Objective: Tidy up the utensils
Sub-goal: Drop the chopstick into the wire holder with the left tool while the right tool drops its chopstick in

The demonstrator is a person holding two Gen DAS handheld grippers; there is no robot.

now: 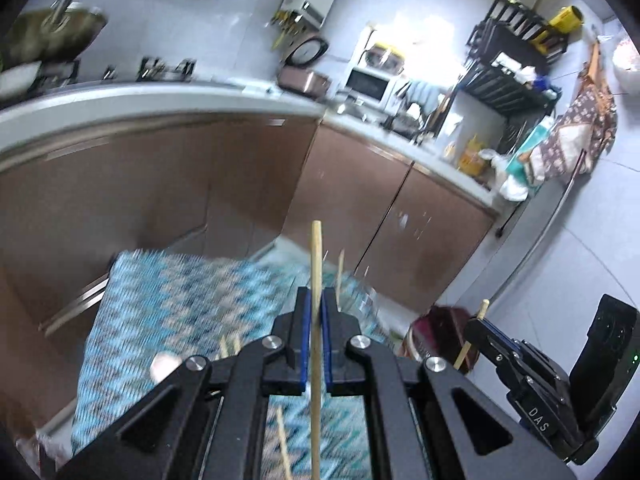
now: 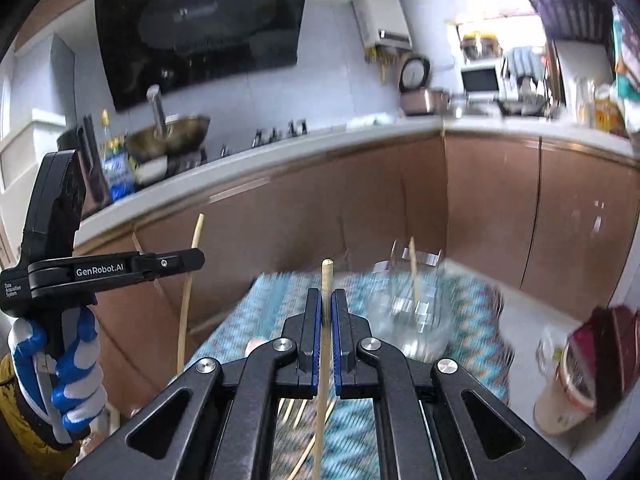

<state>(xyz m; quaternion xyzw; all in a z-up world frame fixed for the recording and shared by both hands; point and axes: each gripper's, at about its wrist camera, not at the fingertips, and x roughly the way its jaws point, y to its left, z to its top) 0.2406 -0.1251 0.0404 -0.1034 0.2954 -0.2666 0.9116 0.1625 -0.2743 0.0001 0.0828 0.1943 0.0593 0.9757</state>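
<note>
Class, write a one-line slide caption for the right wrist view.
Right hand-held gripper shut on a wooden chopstick above a patterned cloth, near a glass jar.

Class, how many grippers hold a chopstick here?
2: the left gripper clamps one chopstick; the right gripper clamps another chopstick. More lie partly hidden below.

A blue, teal and white zigzag is shown on the cloth (image 2: pixel 472 320). Both black tools (image 1: pixel 316 308) (image 2: pixel 327 308) are padded in blue. The sticks (image 1: pixel 316 264) are pale wood, the cabinets (image 2: pixel 492 216) brown, the glove (image 2: pixel 76 364) blue and white.
</note>
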